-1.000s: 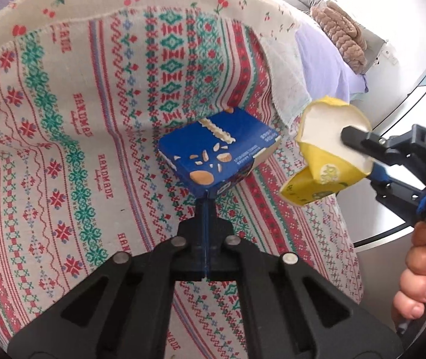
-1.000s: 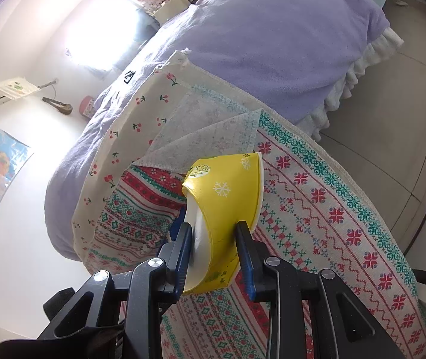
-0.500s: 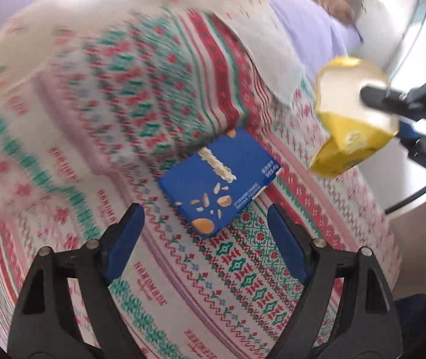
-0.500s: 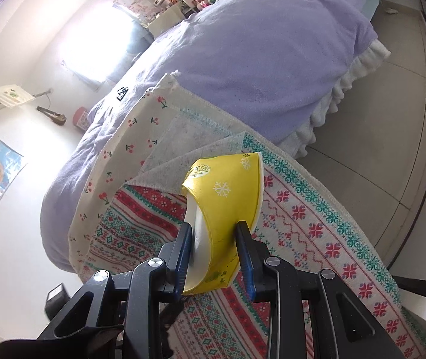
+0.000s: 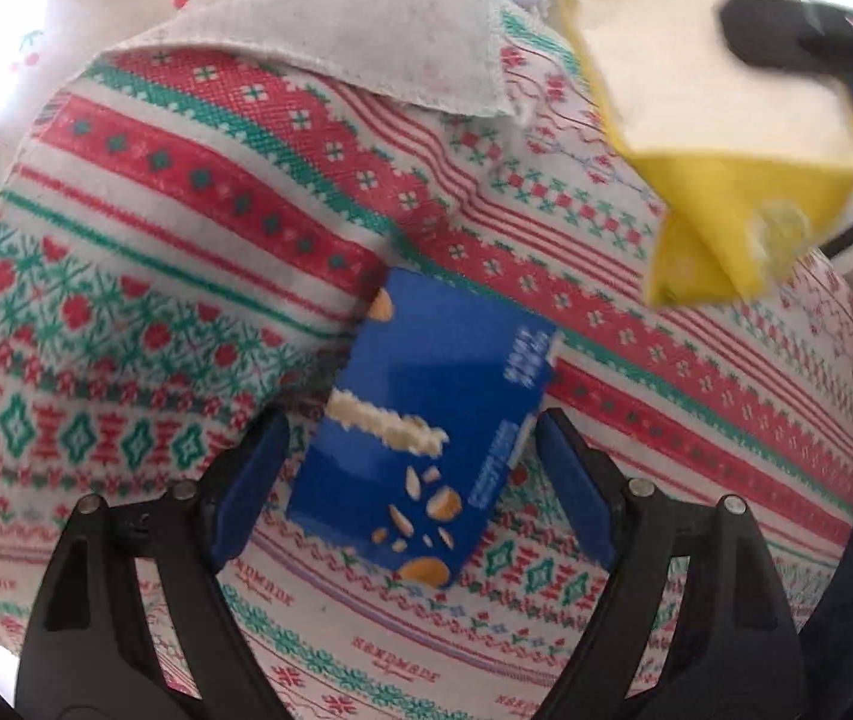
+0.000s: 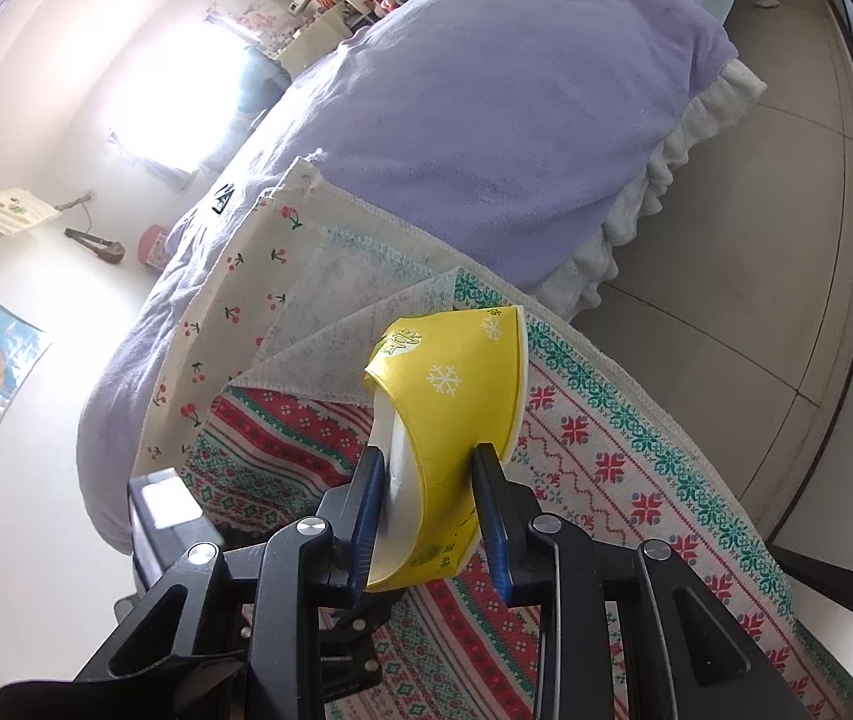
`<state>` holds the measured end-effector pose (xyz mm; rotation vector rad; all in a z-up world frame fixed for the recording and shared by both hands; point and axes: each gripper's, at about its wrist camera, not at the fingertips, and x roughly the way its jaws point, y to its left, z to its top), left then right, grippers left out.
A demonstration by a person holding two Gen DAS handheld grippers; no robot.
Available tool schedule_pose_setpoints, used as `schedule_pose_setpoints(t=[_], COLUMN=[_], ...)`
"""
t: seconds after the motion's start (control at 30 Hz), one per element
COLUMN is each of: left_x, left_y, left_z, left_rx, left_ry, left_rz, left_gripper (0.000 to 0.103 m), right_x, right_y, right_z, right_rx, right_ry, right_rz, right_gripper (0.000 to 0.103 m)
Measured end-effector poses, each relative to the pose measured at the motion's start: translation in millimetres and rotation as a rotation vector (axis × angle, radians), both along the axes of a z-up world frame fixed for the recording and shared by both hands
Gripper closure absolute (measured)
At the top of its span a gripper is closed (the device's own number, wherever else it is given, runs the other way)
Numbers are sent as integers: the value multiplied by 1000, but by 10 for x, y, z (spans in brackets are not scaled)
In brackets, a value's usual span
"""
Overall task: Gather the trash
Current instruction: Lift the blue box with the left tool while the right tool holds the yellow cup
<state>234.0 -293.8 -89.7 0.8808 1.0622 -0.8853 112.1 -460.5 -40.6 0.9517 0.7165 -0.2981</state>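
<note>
On the patterned cloth (image 5: 186,312), a light, stiff blue box (image 5: 426,432) sits between the wide-open left claw (image 5: 411,480), best squeezed across its long sides.

The box (image 5: 426,426) is deep blue with biscuit pictures. The crushed cup (image 6: 450,414) is yellow with white snowflakes, white inside. The cloth (image 5: 186,252) carries red-and-green knitted-style bands; the far blanket (image 6: 516,102) is lilac.

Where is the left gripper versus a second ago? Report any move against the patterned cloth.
Yes. The left gripper, shut before, now open, has come over the blue box on the patterned cloth.
</note>
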Motion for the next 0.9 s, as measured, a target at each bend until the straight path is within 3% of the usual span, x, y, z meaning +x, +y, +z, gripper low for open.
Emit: schedule_pose_setpoints(t=[0.1,0.27,0.37,0.63,0.9], left_x=[121,40,10,-271,-497], left_y=[-34,28,94,475,921], left_z=[29,23,20,24,207], left_rx=[-40,-79,-97,-132,-145], left_ry=[41,57,63,57,-25], left_rz=[47,83,152,360,478], left_gripper=[29,33,36,36,36], right_x=[11,31,23,36,84], right_y=[-2,20,4,24,97], right_z=[-22,-23,-23,-25,-4], right_rx=[8,9,6,-3,-32], right_ry=[3,1,4,8,13], right_rz=[6,16,9,15,38], right_gripper=[72,72,72,72,72])
